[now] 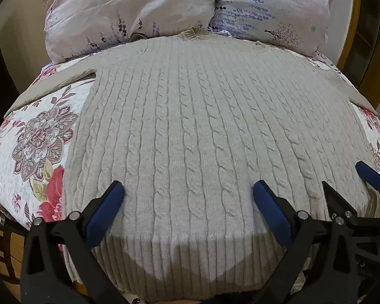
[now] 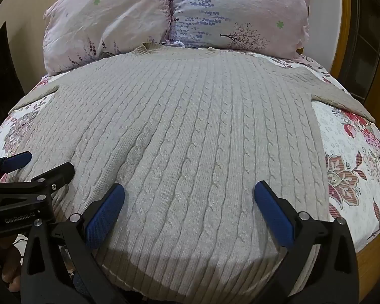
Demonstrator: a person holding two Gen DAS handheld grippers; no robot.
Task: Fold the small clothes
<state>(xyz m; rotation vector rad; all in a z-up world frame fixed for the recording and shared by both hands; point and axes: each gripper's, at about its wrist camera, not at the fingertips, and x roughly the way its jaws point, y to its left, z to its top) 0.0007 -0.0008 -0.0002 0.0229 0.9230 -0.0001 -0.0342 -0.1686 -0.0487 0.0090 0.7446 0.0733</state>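
Note:
A cream cable-knit sweater (image 1: 190,126) lies spread flat on the bed, collar at the far end by the pillows, both sleeves stretched out to the sides. It also shows in the right wrist view (image 2: 190,131). My left gripper (image 1: 188,192) is open and empty, hovering over the ribbed hem on the left half. My right gripper (image 2: 189,193) is open and empty over the hem on the right half. The right gripper (image 1: 347,185) shows at the right edge of the left wrist view; the left gripper (image 2: 45,164) shows at the left edge of the right wrist view.
A floral bedspread (image 1: 38,139) covers the bed on both sides of the sweater. Two pink floral pillows (image 1: 129,12) (image 1: 273,7) lean at the head. A wooden bed frame (image 2: 372,266) runs along the right. A hand (image 2: 10,266) shows at lower left.

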